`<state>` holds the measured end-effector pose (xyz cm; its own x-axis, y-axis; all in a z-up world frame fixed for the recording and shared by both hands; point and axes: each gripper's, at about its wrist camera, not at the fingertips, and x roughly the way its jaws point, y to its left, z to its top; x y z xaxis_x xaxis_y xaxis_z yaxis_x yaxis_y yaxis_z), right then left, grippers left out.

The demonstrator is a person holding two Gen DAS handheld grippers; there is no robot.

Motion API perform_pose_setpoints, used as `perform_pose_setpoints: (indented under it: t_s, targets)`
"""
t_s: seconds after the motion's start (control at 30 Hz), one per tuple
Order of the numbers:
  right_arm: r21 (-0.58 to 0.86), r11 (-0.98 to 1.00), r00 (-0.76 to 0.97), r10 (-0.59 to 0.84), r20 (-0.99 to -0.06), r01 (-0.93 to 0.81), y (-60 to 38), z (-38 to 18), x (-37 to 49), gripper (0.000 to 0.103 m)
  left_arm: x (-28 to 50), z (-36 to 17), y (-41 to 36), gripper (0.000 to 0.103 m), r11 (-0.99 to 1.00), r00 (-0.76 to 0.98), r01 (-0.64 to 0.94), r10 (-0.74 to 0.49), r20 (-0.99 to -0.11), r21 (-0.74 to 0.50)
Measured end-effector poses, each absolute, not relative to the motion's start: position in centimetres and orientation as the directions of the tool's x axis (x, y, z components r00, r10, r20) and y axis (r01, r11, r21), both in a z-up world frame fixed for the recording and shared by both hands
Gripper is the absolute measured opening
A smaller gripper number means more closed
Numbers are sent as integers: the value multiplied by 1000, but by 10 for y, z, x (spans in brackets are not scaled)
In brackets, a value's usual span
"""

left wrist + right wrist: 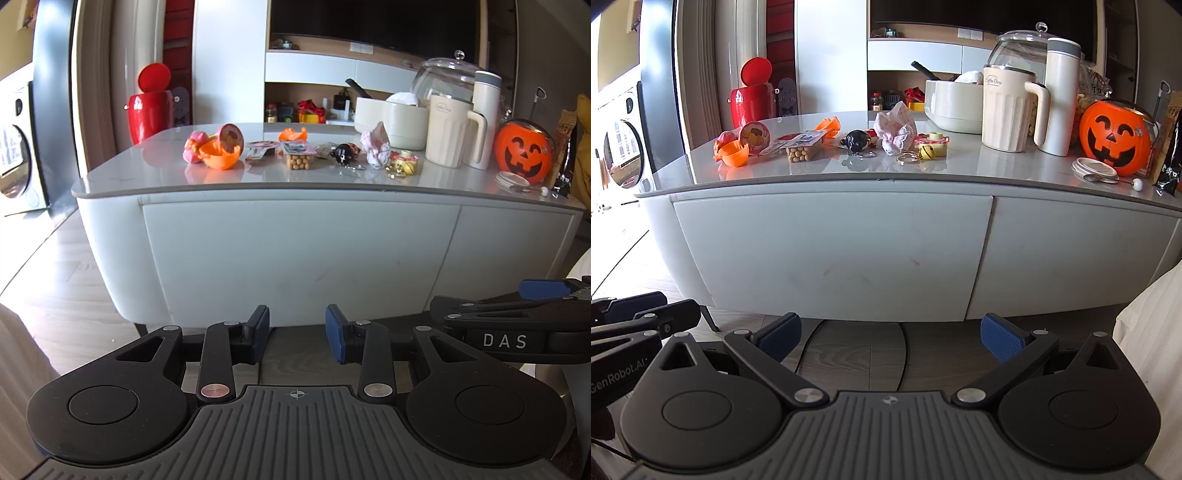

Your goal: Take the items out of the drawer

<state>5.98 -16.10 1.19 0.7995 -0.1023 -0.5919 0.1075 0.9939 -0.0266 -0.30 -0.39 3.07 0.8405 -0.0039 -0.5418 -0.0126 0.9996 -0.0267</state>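
A white low cabinet faces me with two flush drawer fronts, both shut: the wide left drawer front (pixel 295 254) (pixel 831 254) and the right drawer front (pixel 513 251) (pixel 1078 254). Neither shows a handle. My left gripper (pixel 297 332) hangs low before the left front, open with a modest gap and nothing between its blue pads. My right gripper (pixel 890 338) is open wide and empty, low before the seam between the fronts. Small items lie on the cabinet top (pixel 122 166) (pixel 997 166): an orange capsule (pixel 218 157) (pixel 733 151), a snack pack (pixel 298 157) (pixel 802 150), keyrings (pixel 907 158).
A pumpkin bucket (pixel 522 151) (pixel 1113 138), a cream mug (pixel 1008 110), a tall tumbler (pixel 1060 96) and a glass jar stand at the right. A red bin (pixel 149 110) sits behind left. Cables (pixel 905 354) run on the wood floor. A pale fabric (pixel 1152 350) edges in at right.
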Motion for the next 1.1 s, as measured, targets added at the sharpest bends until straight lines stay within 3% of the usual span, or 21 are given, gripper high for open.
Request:
perform_pose_setpoints:
  t_s: [1.1]
  targets:
    - [-19, 993, 796, -102, -597, 113, -162, 11, 59, 103, -3, 31, -3, 37, 1000, 839, -17, 1, -544, -24]
